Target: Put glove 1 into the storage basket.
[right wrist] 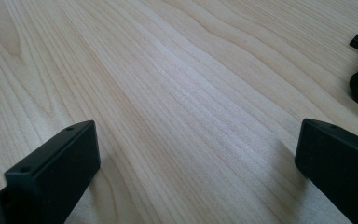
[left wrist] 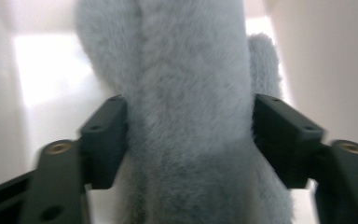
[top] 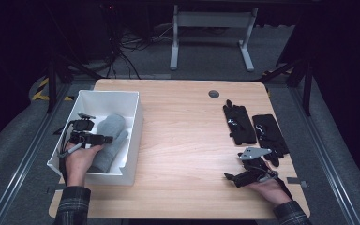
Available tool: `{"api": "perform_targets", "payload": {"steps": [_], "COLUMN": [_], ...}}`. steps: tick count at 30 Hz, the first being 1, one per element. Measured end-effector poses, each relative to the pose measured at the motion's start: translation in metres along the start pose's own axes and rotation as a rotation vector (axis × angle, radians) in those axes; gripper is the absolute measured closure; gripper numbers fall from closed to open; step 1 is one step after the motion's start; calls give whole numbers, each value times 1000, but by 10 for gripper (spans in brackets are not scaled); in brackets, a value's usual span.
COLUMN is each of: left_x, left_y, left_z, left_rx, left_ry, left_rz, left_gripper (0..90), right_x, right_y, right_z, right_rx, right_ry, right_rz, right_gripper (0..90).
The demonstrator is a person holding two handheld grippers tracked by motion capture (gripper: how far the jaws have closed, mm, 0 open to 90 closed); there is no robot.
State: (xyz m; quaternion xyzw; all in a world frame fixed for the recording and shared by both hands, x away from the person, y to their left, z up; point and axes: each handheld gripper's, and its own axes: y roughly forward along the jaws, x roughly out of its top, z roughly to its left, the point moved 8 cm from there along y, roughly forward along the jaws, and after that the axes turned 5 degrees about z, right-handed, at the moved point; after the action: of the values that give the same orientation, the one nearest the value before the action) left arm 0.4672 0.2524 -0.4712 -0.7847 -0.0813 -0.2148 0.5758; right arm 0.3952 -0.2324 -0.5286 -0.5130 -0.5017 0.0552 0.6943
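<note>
Our left gripper [left wrist: 189, 135] stood spread around the one grey mitten [top: 108, 140], pads flanking its fur inside the white bin [top: 132, 136]; its long axis ran away from us. Our right gripper [right wrist: 198, 172] gaped empty over the wooden table [top: 183, 136], near two black gloves [top: 255, 126]. The room around was dark.

Our left hand [top: 78, 158] reaches forward holding the black two-jaw left gripper [top: 104, 139], its jaws parted wide. Our right hand [top: 268, 187] lies low and level, its black right gripper [top: 228, 176] pointing leftward, jaws spread far apart.
</note>
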Motion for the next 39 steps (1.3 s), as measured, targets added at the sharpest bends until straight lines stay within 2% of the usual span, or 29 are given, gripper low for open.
{"api": "perform_targets", "payload": {"steps": [2,7,9,10,11,12,15,18,21,24,27,28,34,39], "left_x": [4,12,15,18,18,20,25,30,34,37,39,39,44,47], "left_y": [-6,-22,-30,-37,-37,-43,-50,-57,-64,-68,-71,-71,-73,-73], "left_z": [0,-3,-7,-12,-12,-19,-26,-36,-47,-58,-71,-71,-104,-128], "left_rx": [19,24,23,16,16,9,11,-3,-36,-52,-60,-60,-98,-122], "left_ry": [1,23,48,75,75,103,137,164,175,206,260,260,331,373], "left_rz": [-27,-72,-95,-116,-116,-132,-147,-178,-195,-200,-192,-192,-194,-201], "left_gripper": [210,159,150,145,144,143,130,116,109,107,107,107,106,107], "right_x": [0,0,0,0,0,0,0,0,0,0,0,0,0,0], "right_y": [0,0,0,0,0,0,0,0,0,0,0,0,0,0], "right_z": [0,0,0,0,0,0,0,0,0,0,0,0,0,0], "right_rx": [1,0,0,0,0,0,0,0,1,0,0,0,0,1], "right_ry": [1,1,1,1,1,1,1,1,1,0,0,0,0,0], "right_rz": [0,0,1,0,0,1,0,0,1,1,1,1,0,0], "right_gripper": [2,1,1,2,2,1,1,1,1,2,2,2,1,2]}}
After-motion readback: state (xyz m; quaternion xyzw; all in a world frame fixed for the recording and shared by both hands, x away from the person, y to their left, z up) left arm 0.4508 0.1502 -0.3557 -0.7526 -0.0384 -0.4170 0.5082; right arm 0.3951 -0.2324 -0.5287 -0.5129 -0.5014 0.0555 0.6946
